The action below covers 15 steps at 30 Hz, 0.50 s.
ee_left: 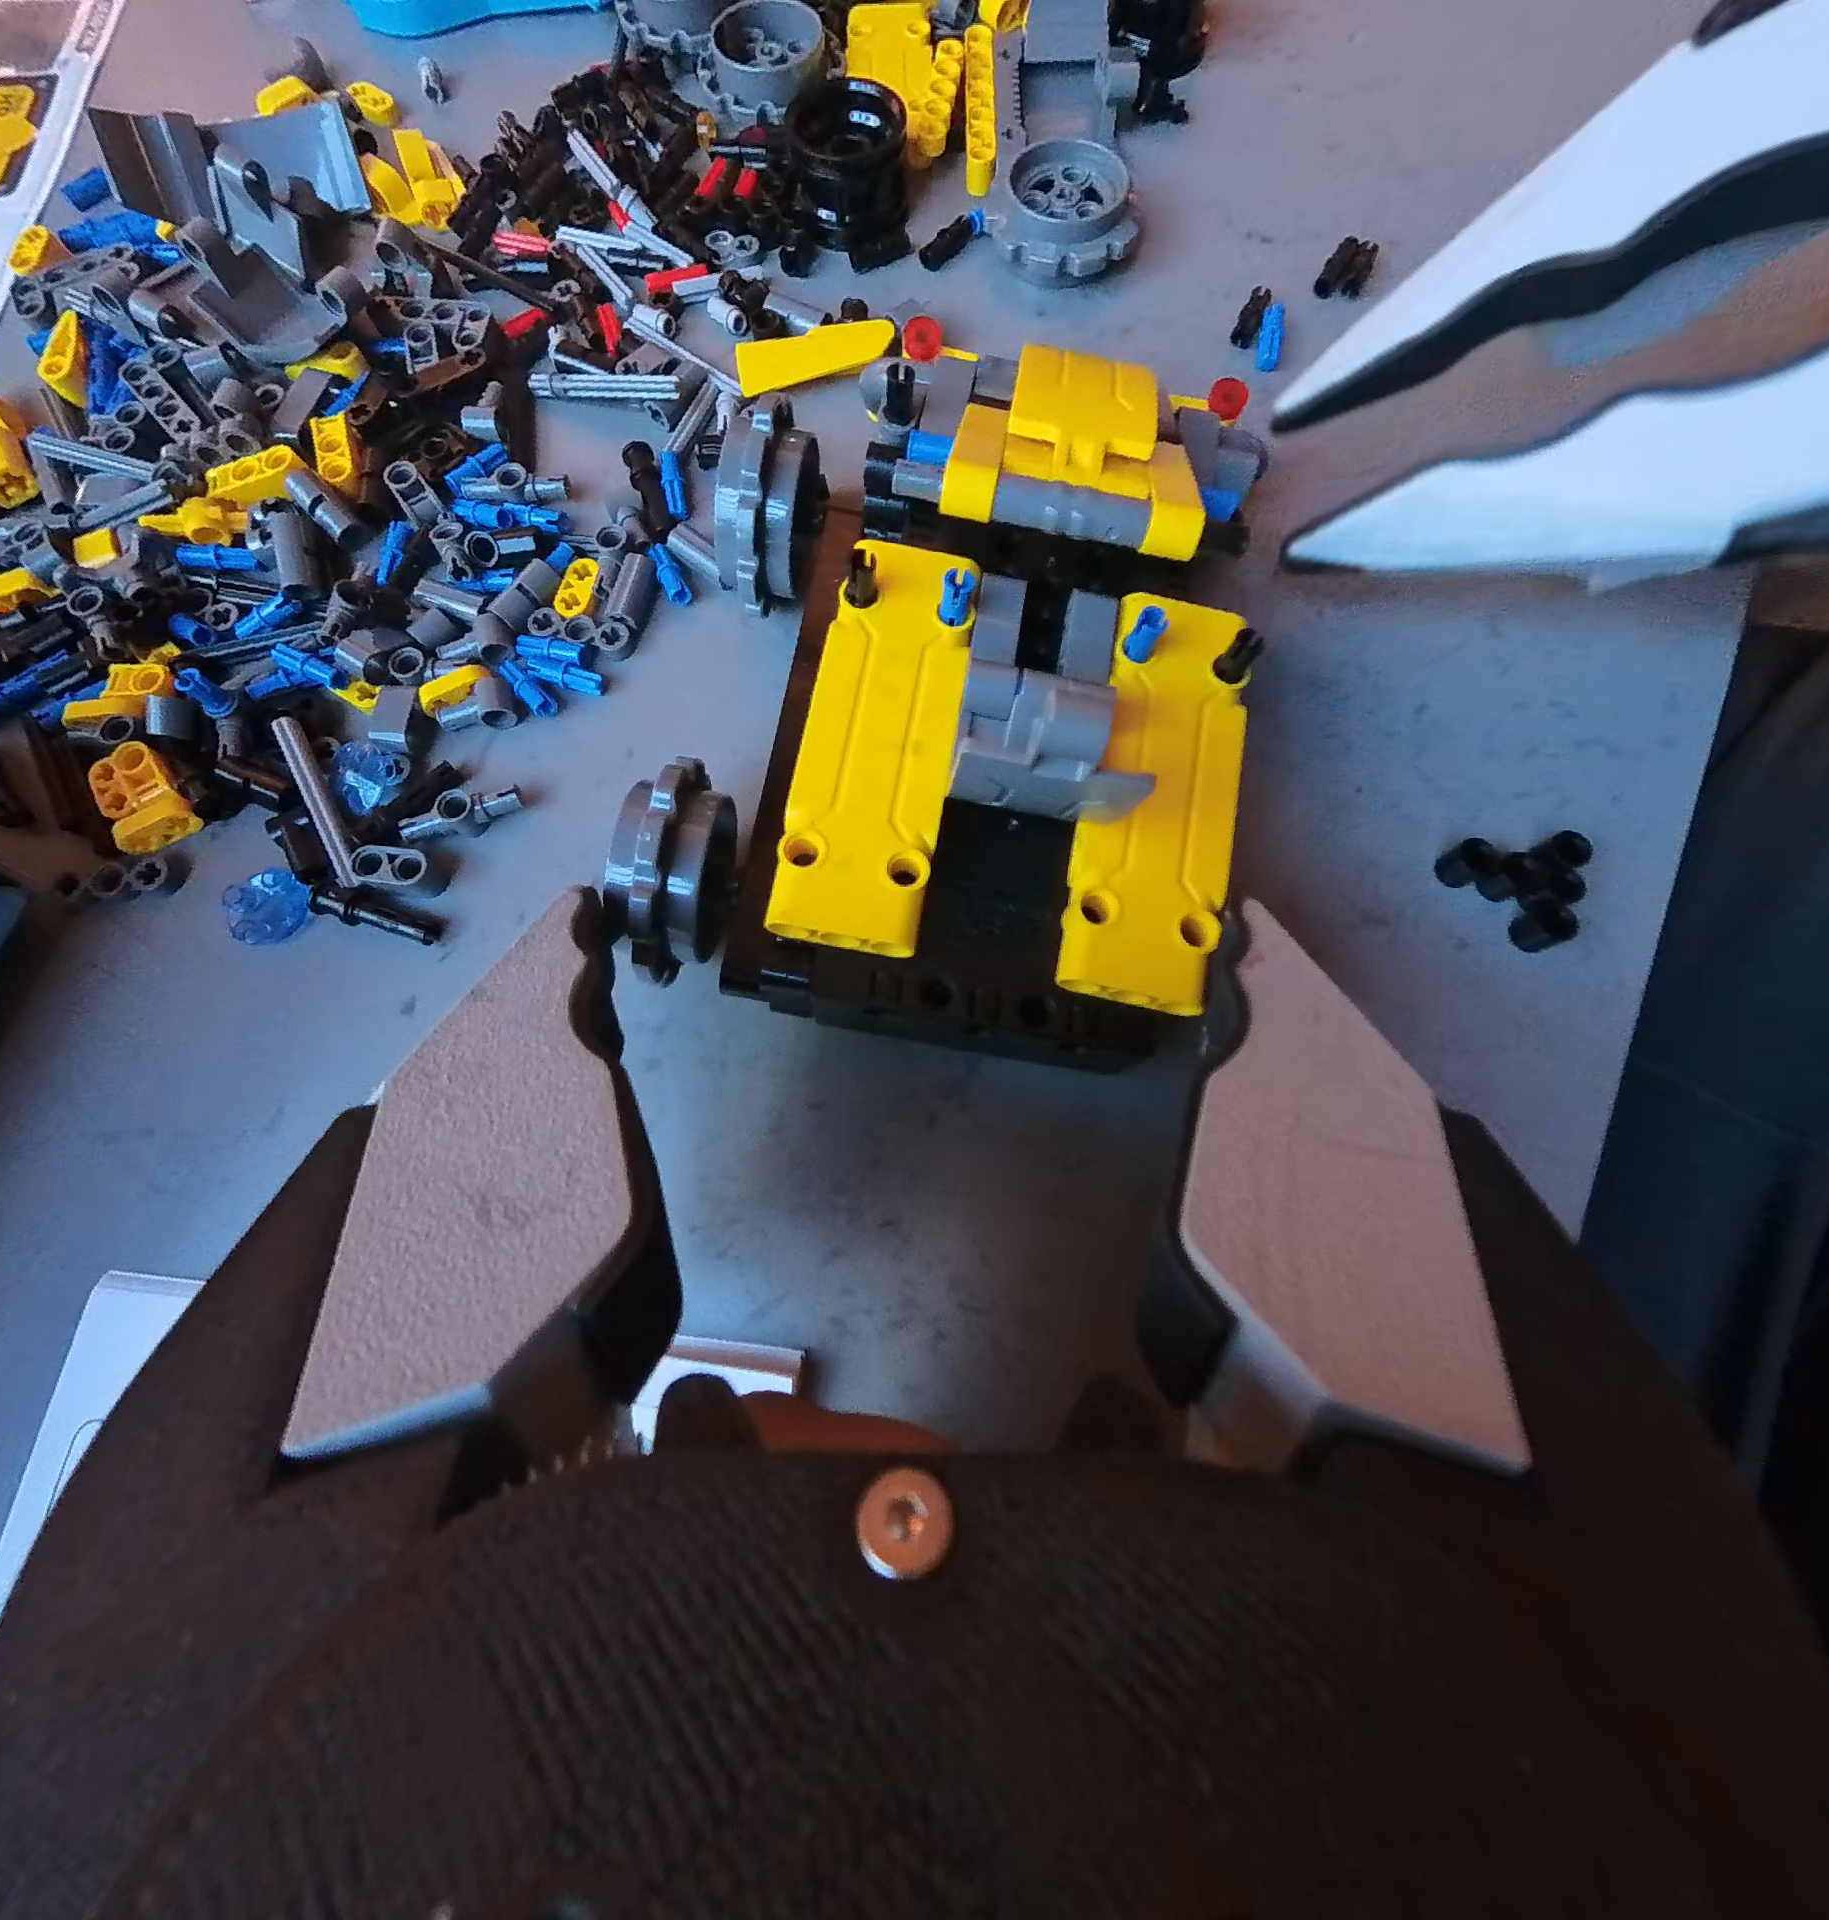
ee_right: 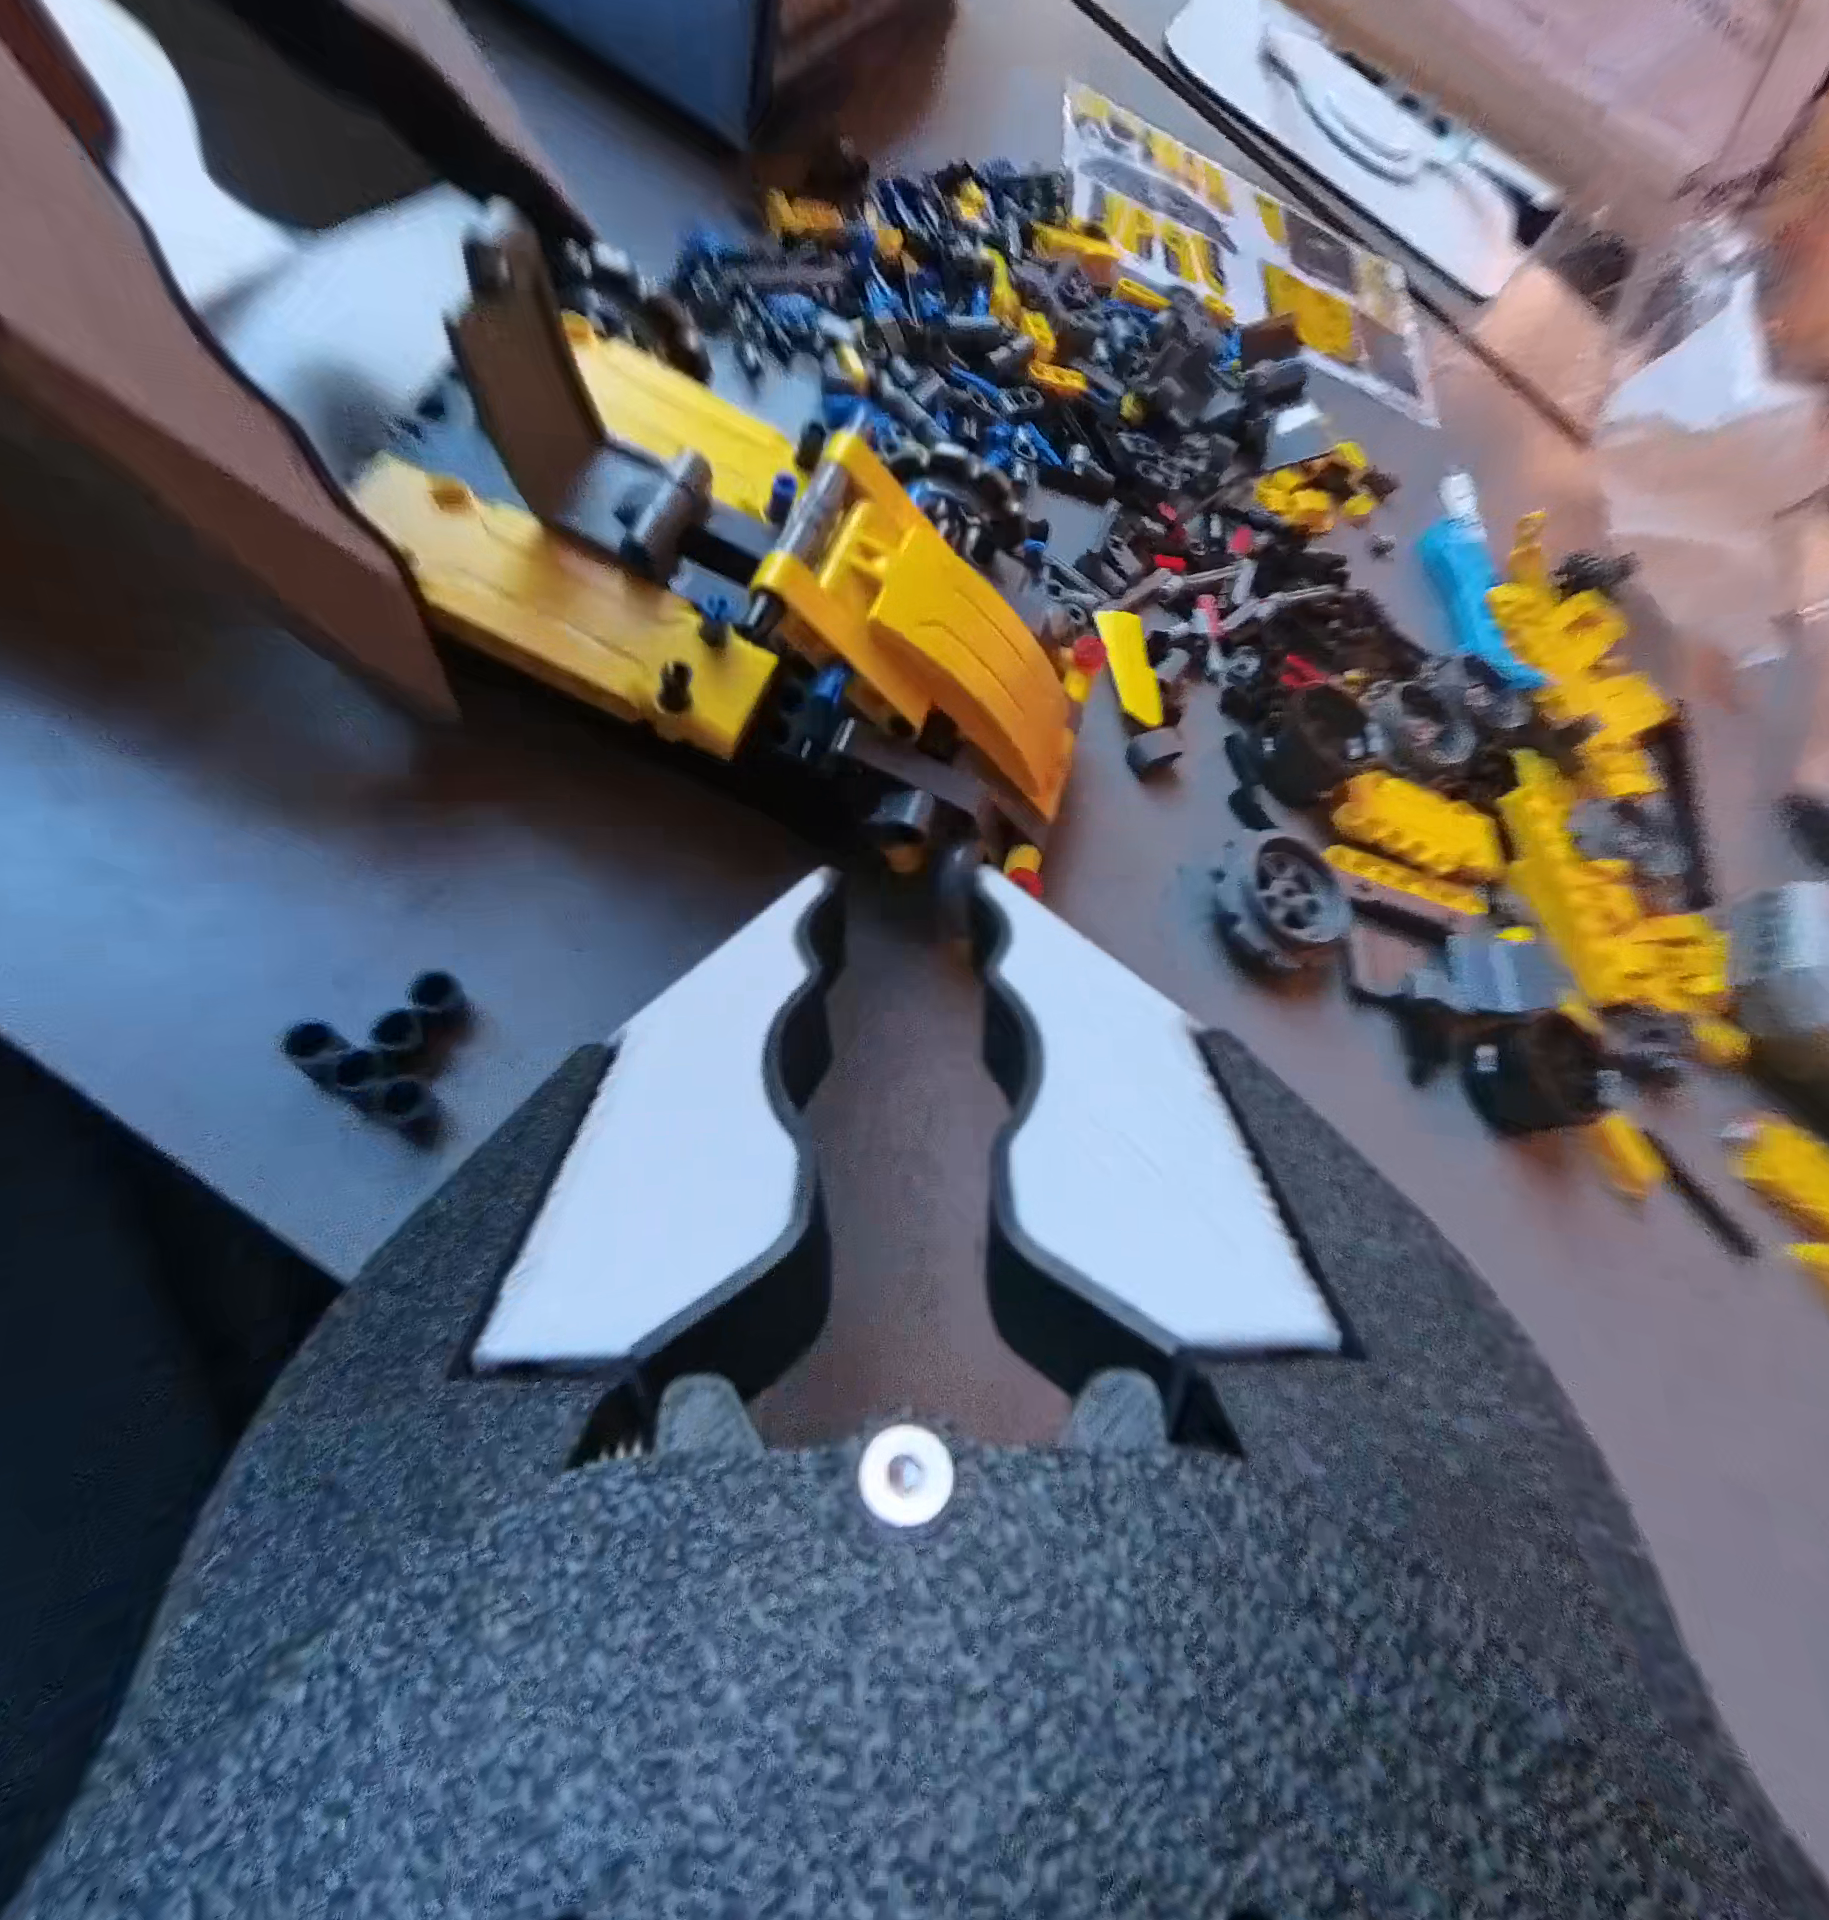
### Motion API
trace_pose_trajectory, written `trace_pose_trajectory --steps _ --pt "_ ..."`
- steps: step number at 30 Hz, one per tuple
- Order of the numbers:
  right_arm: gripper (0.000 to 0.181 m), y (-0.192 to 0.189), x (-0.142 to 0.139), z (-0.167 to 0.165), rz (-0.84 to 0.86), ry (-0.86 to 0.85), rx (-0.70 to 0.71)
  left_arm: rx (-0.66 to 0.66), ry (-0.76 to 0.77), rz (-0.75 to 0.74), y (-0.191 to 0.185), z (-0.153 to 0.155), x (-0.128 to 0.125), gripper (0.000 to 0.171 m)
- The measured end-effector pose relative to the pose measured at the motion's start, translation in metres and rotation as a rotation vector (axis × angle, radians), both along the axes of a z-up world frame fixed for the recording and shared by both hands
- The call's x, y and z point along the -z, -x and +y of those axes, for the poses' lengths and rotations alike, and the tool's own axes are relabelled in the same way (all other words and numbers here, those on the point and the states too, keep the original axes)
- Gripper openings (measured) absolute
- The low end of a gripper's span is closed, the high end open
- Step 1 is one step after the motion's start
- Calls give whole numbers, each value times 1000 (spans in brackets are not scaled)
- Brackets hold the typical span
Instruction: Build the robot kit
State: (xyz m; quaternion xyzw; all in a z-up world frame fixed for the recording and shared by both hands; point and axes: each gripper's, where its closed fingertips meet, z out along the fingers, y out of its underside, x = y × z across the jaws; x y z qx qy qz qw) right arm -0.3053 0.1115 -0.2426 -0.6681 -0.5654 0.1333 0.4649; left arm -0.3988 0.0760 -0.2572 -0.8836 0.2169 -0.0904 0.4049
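Left gripper (ee_left: 910, 935): jaws wide, bare table (ee_left: 889, 1195) between. Yellow model (ee_left: 1014, 748) blocks ahead; grey wheel (ee_left: 671, 868) at left fingertip. Loose brick pile (ee_left: 297, 520) crowds left. Right: open strip, black connector (ee_left: 1523, 883) only.

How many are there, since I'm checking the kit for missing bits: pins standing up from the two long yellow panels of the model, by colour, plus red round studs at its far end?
Black pins: 2
Blue pins: 2
Red round studs: 2
Total: 6
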Motion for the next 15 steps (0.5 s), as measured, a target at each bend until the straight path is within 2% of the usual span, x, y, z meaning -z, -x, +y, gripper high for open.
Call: trace_pose_trajectory --steps 1,5,8,13,15 --pt "30 1 0 1 -37 -67 3 0 0 0 0 0 0 111" --pt "18 13 -5 -5 -71 -184 -37 -10 1 -1 0 0 0 111" --pt "16 14 -6 3 -81 -205 -7 -22 0 1 0 0 0 111" --pt "26 16 -2 4 -108 -213 7 -27 2 -1 0 -1 0 111" --pt "22 17 -3 5 -97 -219 15 -29 1 0 0 -1 0 111"
